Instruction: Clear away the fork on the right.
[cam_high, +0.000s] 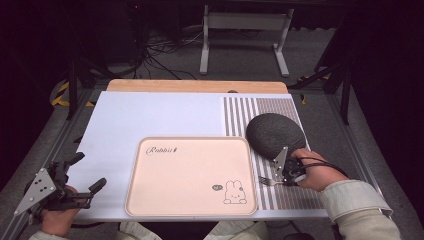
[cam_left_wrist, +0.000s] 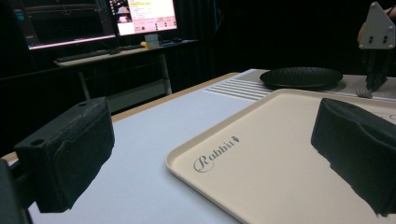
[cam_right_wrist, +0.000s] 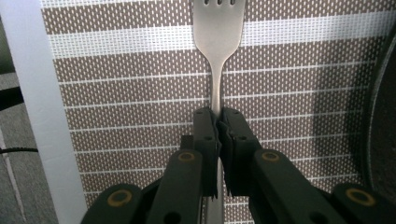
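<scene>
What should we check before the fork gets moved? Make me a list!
1. Right gripper shut on the fork handle: ok.
2. Fork sits straight between the jaws: ok.
3. Fork lies on the striped mat, beside the tray: ok.
4. Tray has bare space for the fork: ok.
5. Left gripper open, away from the fork: ok.
6. Dark round plate close to the right gripper, might get bumped: cannot tell.

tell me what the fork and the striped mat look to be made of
Fork: likely stainless steel, smooth with a dull silvery sheen. Striped mat: seemingly woven vinyl or fabric mesh, matte, with a fine brown and white weave showing.
</scene>
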